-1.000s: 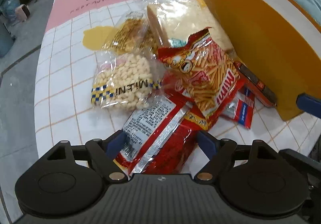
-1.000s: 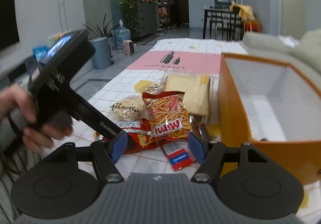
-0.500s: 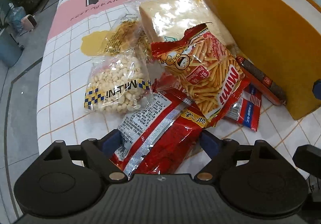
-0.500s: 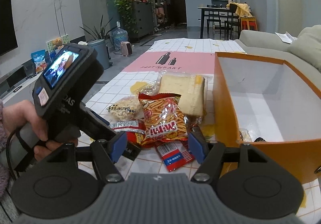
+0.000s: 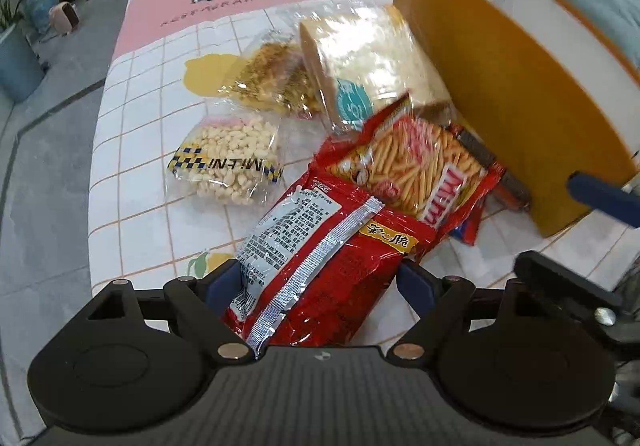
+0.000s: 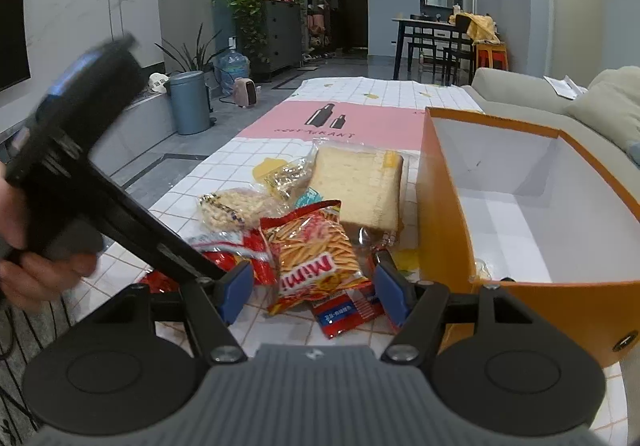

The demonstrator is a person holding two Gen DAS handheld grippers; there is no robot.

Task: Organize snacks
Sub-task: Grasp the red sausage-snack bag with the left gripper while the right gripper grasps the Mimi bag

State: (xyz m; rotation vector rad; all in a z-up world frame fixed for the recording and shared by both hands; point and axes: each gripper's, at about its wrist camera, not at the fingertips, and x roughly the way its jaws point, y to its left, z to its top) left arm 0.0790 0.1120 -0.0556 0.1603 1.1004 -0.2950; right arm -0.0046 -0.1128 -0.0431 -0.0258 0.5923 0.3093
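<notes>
The left tongs (image 5: 320, 286) clamp the glossy red foil snack bag (image 5: 320, 266), now raised off the tiled counter (image 5: 132, 174) compared with a second ago; the right tongs (image 6: 314, 296) hover unchanged, gaping empty.
</notes>
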